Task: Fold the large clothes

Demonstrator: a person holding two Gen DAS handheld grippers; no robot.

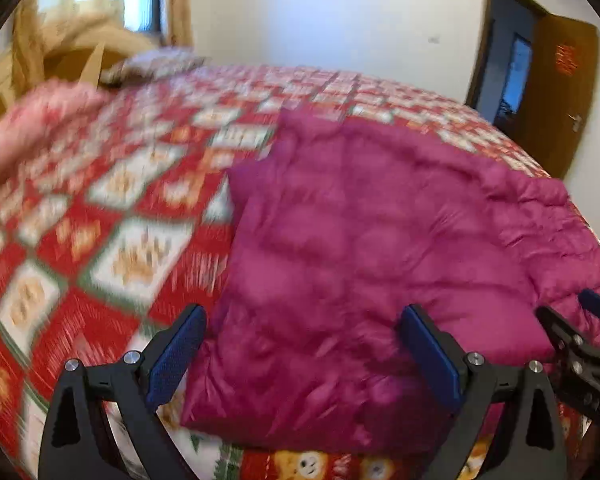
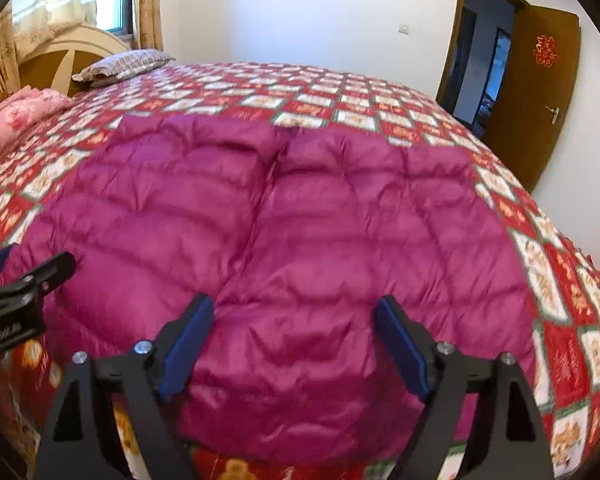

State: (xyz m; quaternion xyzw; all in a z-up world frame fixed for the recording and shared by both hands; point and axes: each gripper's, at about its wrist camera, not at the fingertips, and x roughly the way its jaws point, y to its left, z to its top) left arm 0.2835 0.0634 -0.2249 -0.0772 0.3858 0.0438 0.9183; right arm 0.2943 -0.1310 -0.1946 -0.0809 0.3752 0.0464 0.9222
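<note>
- Across the lower centre of both wrist views lies the magenta down jacket [image 2: 284,216], spread flat on the bed [image 2: 380,96] over the red-and-white patterned quilt. I judge it was laid wide so its edges can be reached for folding.
- Right view: jacket fills the middle of the frame, a centre seam running from upper middle down toward me. Near hem sits at the bed's near edge, bottom of frame, presumably so I need not lean over the mattress.
- My right hand-held gripper [image 2: 296,340]: jaws spread wide, blue pads clear of the fabric, nothing gripped. It hovers over the hem on the right half of the garment.
- My left hand-held gripper [image 1: 304,348]: likewise wide apart and empty, poised over the jacket's left near corner, where the quilt shows at lower left. This view is motion-blurred, so fine detail is uncertain.
- Each gripper appears at the edge of the other's view, so they sit side by side, near each other, along the same hem.
- Judgement: no fold started; both tools are staged to pinch the near hem or side edges.
- Risk: slick puffy shell may slip from the pads or spring back open.
- Pillows [image 2: 124,62] lie by the headboard at upper left, well apart from the work.
</note>
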